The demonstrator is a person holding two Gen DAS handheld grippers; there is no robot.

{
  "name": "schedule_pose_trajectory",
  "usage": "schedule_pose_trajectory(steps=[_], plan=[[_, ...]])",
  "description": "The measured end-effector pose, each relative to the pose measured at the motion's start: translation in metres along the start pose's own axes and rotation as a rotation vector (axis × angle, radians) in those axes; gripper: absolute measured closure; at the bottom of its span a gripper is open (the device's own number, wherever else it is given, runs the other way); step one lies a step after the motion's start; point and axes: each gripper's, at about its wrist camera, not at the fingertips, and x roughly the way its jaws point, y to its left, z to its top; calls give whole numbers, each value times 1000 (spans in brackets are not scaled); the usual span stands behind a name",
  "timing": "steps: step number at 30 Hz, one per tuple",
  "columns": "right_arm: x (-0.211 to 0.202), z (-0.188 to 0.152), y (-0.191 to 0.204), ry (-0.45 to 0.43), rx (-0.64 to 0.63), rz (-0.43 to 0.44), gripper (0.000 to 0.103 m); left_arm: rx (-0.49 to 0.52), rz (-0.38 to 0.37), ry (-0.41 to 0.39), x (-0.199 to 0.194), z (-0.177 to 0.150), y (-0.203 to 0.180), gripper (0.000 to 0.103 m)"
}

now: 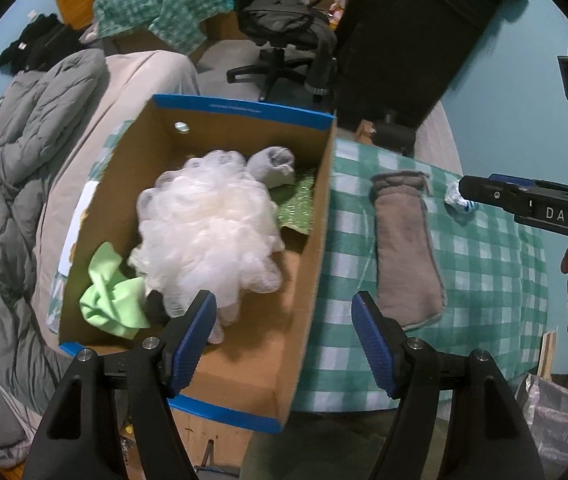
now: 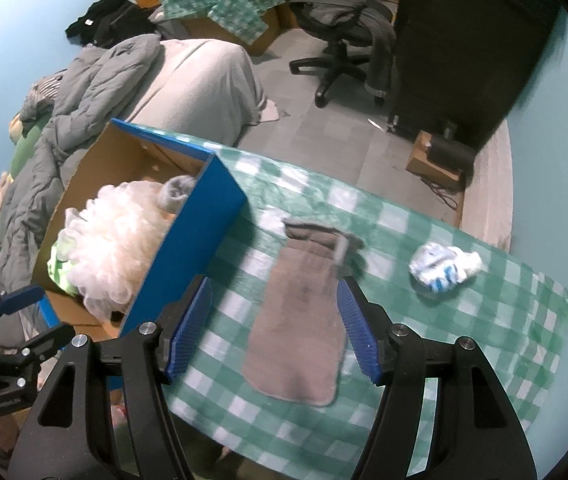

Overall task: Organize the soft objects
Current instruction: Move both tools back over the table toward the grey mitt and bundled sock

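A blue-rimmed cardboard box (image 1: 243, 110) (image 2: 187, 248) stands on the green checked cloth (image 1: 484, 248) (image 2: 424, 340). Inside lie a white mesh pouf (image 1: 207, 232) (image 2: 111, 240), a grey sock ball (image 1: 275, 166) (image 2: 177, 190), a light green cloth (image 1: 107, 292) and a glittery green sheet (image 1: 296, 208). A grey mitt (image 1: 406, 248) (image 2: 304, 320) lies flat to the right of the box. A white and blue balled sock (image 1: 458, 200) (image 2: 444, 266) lies farther right. My left gripper (image 1: 284, 336) is open above the box's near end. My right gripper (image 2: 273, 328) is open over the mitt.
A bed with a grey duvet (image 1: 23, 200) (image 2: 83, 92) lies to the left. An office chair (image 1: 284, 40) (image 2: 344, 36) and a dark cabinet (image 1: 412, 32) (image 2: 464, 48) stand behind the table. The right gripper's body (image 1: 524, 204) shows at the right of the left wrist view.
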Motion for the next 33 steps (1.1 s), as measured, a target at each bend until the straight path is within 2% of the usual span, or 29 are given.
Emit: schedule_pose_trajectory(steps=[20, 33], plan=[[-20, -36, -83, 5, 103, -70, 35, 103, 11, 28, 22, 18, -63, 31], [-11, -43, -128, 49, 164, -129, 35, 145, 22, 54, 53, 46, -102, 28]])
